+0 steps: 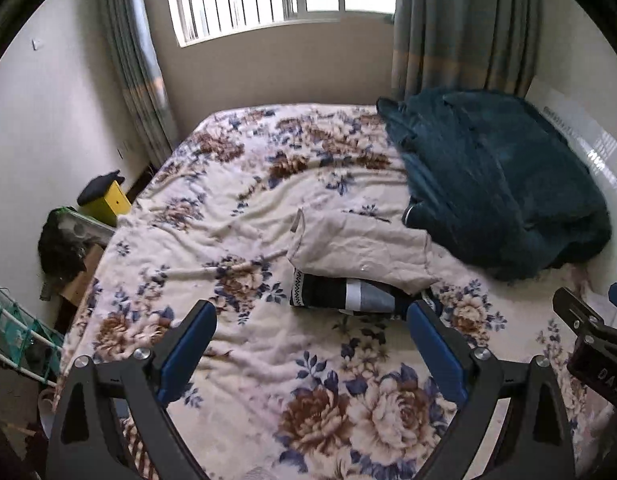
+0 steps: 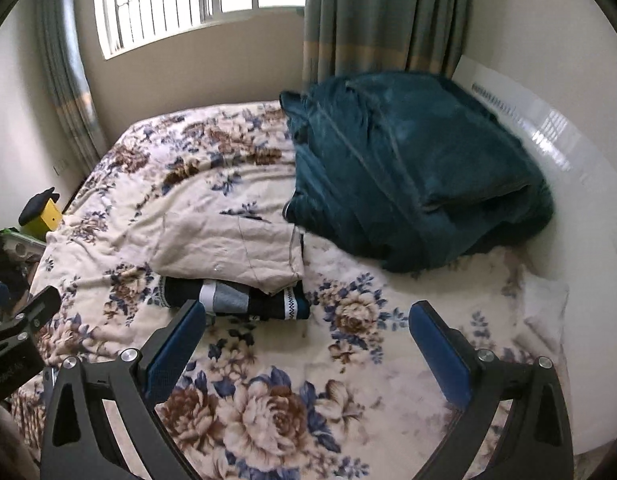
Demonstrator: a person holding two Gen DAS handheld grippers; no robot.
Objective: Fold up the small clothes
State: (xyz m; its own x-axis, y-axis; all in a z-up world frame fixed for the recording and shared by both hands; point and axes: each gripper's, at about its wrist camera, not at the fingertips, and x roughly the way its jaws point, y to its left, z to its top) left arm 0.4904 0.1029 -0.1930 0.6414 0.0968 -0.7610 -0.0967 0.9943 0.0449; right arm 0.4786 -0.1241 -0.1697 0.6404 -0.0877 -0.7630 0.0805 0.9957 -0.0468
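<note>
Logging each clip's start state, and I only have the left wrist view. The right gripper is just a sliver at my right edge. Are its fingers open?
Observer: Yes. The right wrist view shows the right gripper with its fingers spread wide, holding nothing, above the floral bedspread.
Operator: The left gripper has one finger covering the right end of the dark folded garment. What's there?
Observer: The dark folded garment ends in a second white zigzag band. The beige garment lies on top of it and stops just short of that band.
</note>
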